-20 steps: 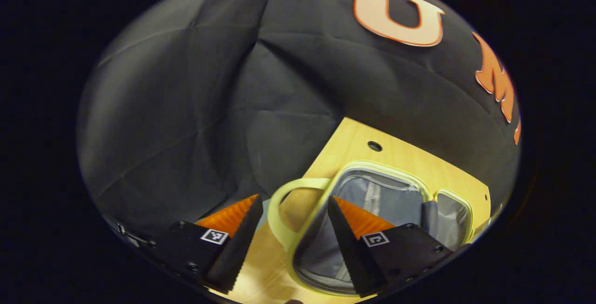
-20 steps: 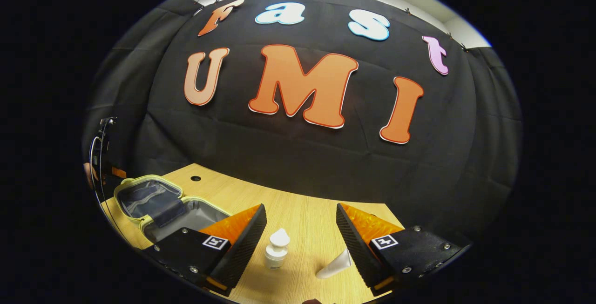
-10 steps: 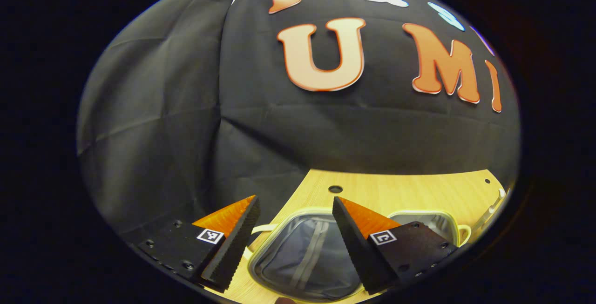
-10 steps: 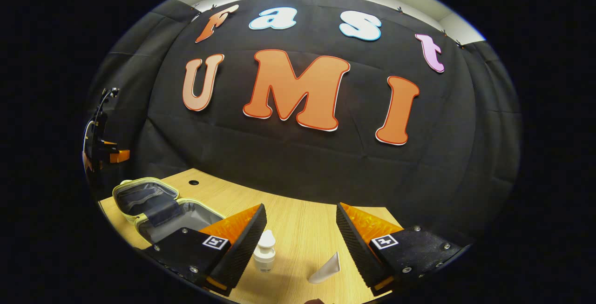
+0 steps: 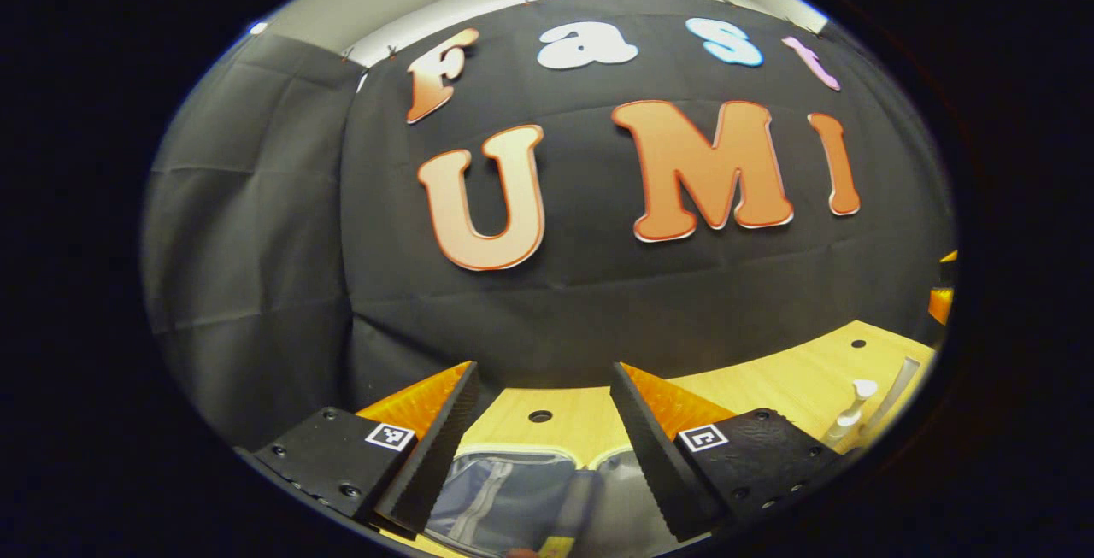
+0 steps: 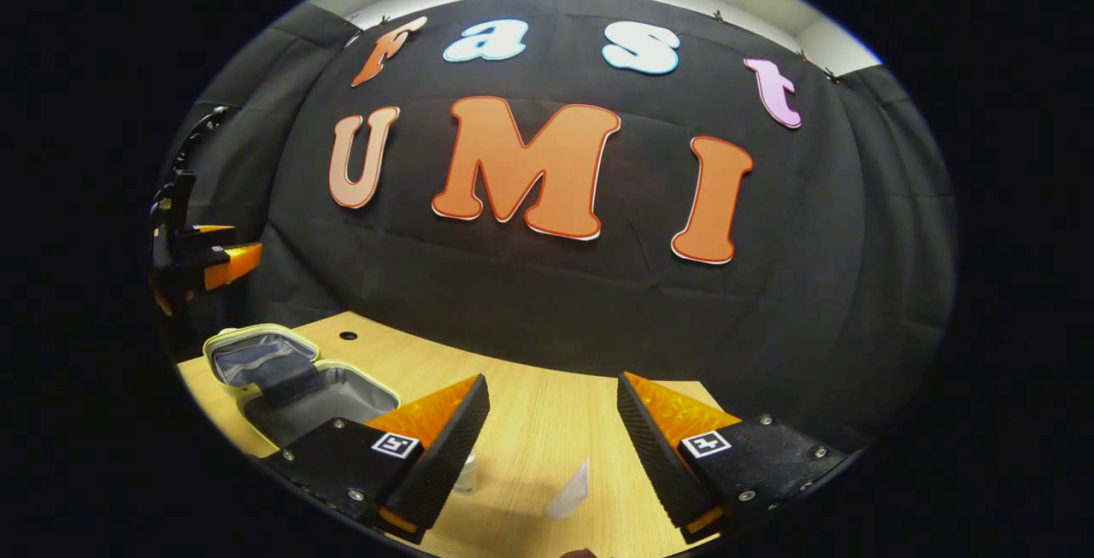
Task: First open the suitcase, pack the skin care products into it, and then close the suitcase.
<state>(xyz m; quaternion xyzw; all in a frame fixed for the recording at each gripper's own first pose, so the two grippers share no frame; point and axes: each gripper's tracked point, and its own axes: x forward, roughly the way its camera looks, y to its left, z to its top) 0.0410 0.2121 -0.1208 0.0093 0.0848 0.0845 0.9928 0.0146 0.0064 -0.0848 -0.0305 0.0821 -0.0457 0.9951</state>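
The small suitcase [image 6: 282, 370] lies open on the wooden table [image 6: 530, 404], pale yellow rim, grey lining, both halves flat. In the left gripper view the suitcase [image 5: 513, 498] sits low between my fingers, and my left gripper [image 5: 543, 367] hovers open above it, holding nothing. A white pump bottle [image 5: 846, 408] and a white tube [image 5: 897, 378] stand out to the right. In the right gripper view my right gripper [image 6: 552, 378] is open over the table. The tube [image 6: 571, 490] lies between its fingers, and the bottle [image 6: 466, 477] is half hidden behind the left finger [image 6: 436, 447].
The left gripper [image 6: 205, 259] hangs in the air at the far left of the right gripper view, above the suitcase. Small round holes [image 5: 540, 415] are cut in the tabletop near the back. The black cloth wall closes the table's far edge.
The left gripper has risen and swung rightward, so the suitcase dropped low in its view. The right gripper shifted; the bottle slid behind its left finger.
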